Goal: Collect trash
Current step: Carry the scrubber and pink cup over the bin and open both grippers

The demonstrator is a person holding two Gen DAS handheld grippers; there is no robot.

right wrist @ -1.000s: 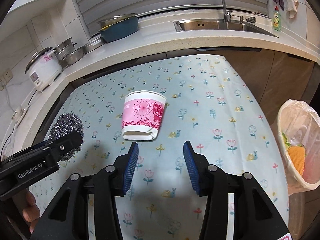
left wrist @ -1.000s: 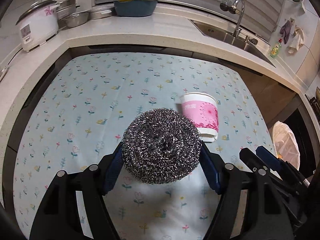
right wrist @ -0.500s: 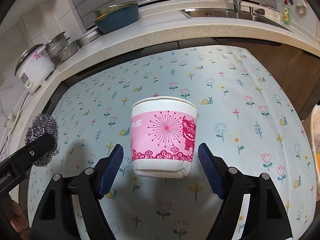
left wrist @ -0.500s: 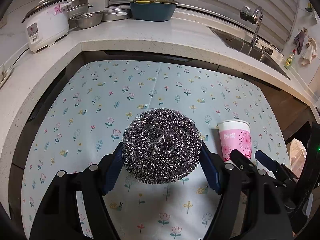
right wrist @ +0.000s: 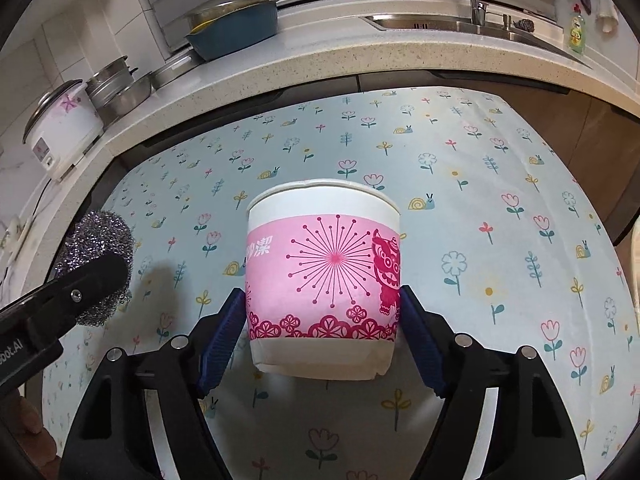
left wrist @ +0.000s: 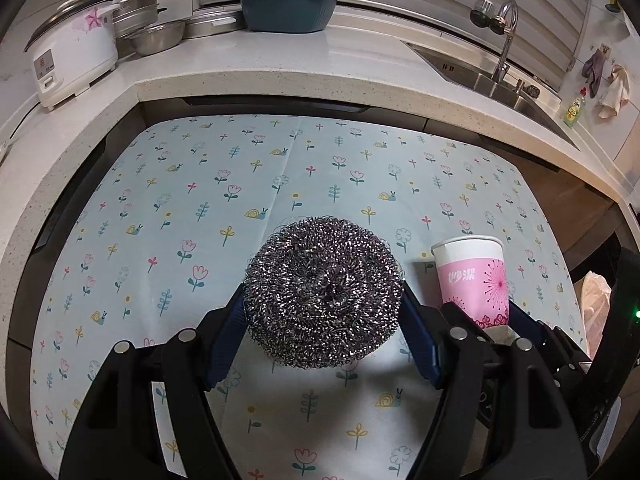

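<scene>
My left gripper [left wrist: 322, 320] is shut on a round steel wool scourer [left wrist: 322, 296] and holds it above the flowered tablecloth [left wrist: 224, 184]. A pink and white paper cup [right wrist: 323, 276] stands upright on the cloth between the blue pads of my right gripper [right wrist: 323, 320]; both pads touch its lower sides. The cup also shows in the left wrist view [left wrist: 472, 280], with the right gripper [left wrist: 486, 320] around its base. The scourer [right wrist: 96, 252] and the left gripper show at the left of the right wrist view.
A bin lined with a plastic bag [left wrist: 596, 300] stands off the table's right edge. The stone counter [left wrist: 280, 64] behind holds a rice cooker [left wrist: 72, 56], metal bowls [left wrist: 156, 36], a blue basin [left wrist: 288, 12] and a sink [left wrist: 492, 76] with a tap.
My right gripper has moved forward to the cup and closed in until its pads touch the cup's sides. My left gripper still holds the scourer and has shifted a little.
</scene>
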